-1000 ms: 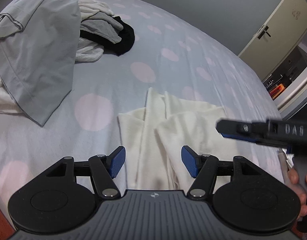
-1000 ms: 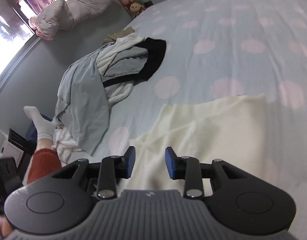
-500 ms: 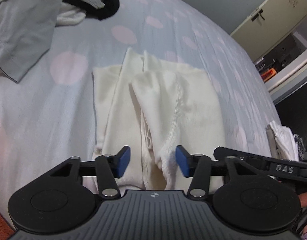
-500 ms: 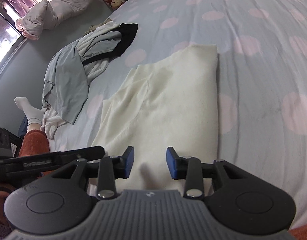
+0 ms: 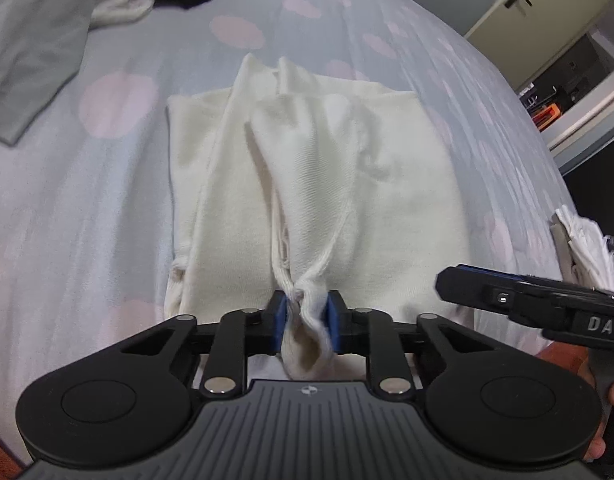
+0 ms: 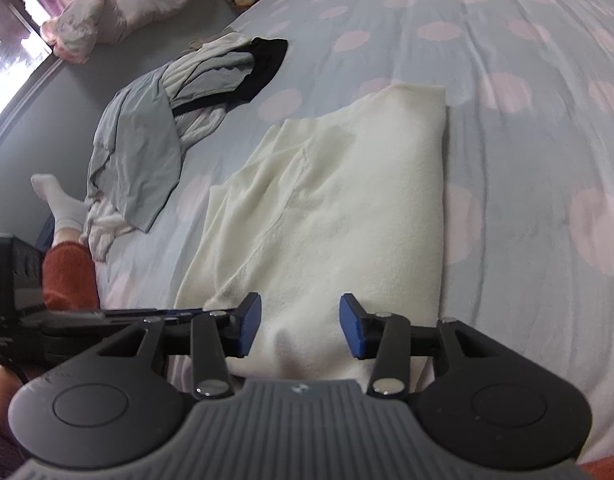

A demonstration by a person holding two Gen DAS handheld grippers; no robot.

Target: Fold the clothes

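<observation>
Both grippers tilt down over the cream garment (image 5: 347, 184).

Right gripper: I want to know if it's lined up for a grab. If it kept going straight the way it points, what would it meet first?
The right gripper, jaws open and just widening, would likely meet the cream garment first, near its closest edge; it already lies between the pads untouched. Depth is uncertain.
</observation>
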